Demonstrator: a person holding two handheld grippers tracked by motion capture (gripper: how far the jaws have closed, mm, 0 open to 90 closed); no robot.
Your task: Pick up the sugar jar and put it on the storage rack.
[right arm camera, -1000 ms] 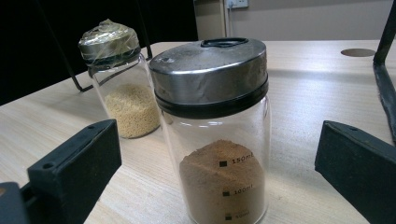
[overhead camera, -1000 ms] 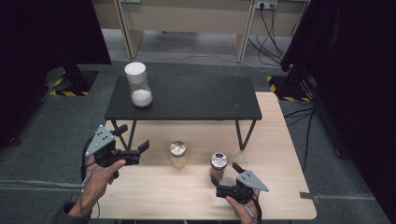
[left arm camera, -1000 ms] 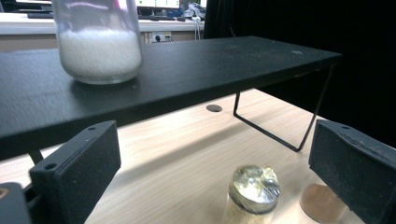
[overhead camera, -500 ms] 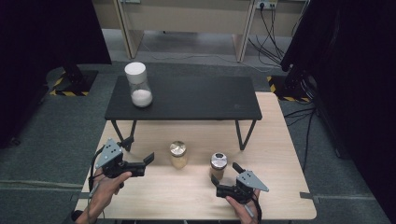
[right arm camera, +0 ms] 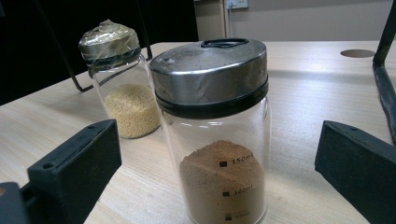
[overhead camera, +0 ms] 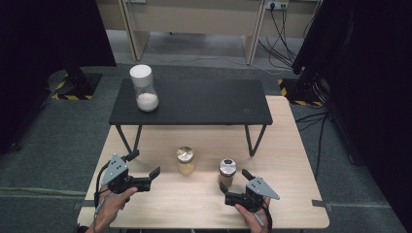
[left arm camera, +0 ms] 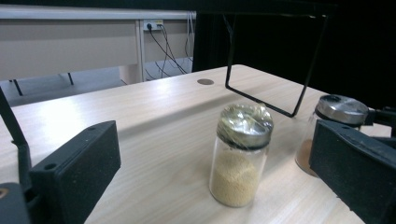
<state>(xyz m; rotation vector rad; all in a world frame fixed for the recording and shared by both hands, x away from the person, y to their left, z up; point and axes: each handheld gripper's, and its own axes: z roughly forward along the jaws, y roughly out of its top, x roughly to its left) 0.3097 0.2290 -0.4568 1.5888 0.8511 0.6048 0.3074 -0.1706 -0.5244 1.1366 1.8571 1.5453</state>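
**Both jars not yet grasped**

The left gripper (overhead camera: 154, 174) is spread, aimed at the yellow-grain jar (overhead camera: 185, 161) standing on the tabletop (overhead camera: 291, 145). The right gripper (overhead camera: 235, 186), spread too, flanks the brown-powder jar (overhead camera: 227, 172) without touching. Grasping and moving remain.

Clear glossy glass jar (right arm camera: 219, 154) sits between the right jaws, dull scuffed metal lid (right arm camera: 210, 70) on top. Beyond them, a foil-wrapped lid (right arm camera: 108, 39). Matt pale wood table (right arm camera: 308, 93).
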